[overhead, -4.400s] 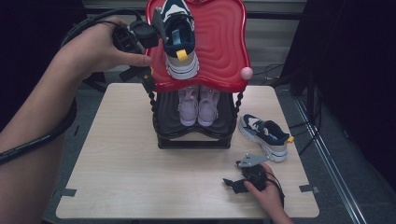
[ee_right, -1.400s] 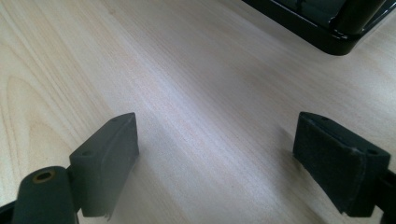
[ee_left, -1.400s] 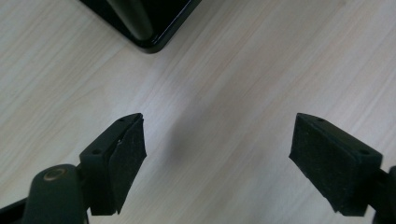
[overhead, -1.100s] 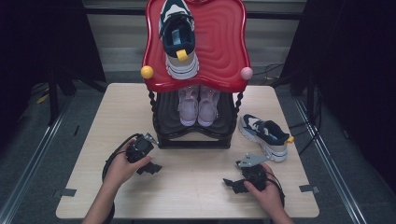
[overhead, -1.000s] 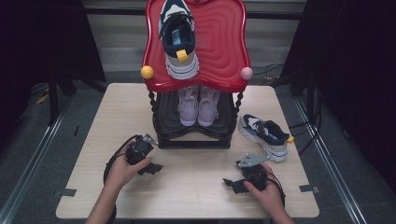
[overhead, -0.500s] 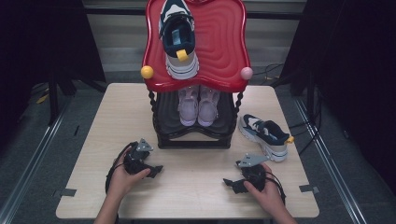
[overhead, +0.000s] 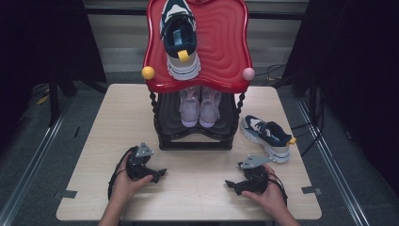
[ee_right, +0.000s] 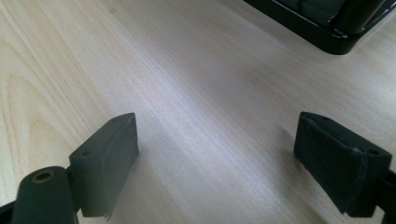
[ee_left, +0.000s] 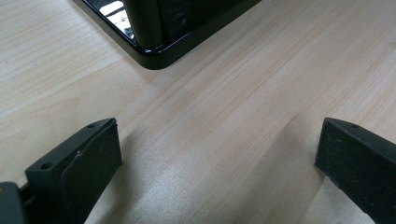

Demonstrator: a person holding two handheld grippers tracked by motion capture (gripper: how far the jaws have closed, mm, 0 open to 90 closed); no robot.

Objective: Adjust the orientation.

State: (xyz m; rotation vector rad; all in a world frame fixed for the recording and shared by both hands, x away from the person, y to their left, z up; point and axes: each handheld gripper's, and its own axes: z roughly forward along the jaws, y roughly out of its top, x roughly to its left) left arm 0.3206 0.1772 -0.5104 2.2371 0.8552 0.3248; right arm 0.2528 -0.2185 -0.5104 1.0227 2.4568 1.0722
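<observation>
Two grippers rest low on the pale wood-grain counter (overhead: pixel 94 122), the left gripper (overhead: pixel 157 174) with jaws just opened wide on nothing, the right gripper (overhead: pixel 229 183) likewise spread and empty; bare board lies between them; ahead, the glossy black rack (overhead: pixel 195 141) is cut off at its rounded corner in both gripper views; the navy-and-white sneaker (overhead: pixel 266 136) sits near the counter's right edge.

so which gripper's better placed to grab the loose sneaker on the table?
Right, probably. The right gripper rests open near the sneaker at the rack's right side; the left gripper, also open, sits across the table.
</observation>
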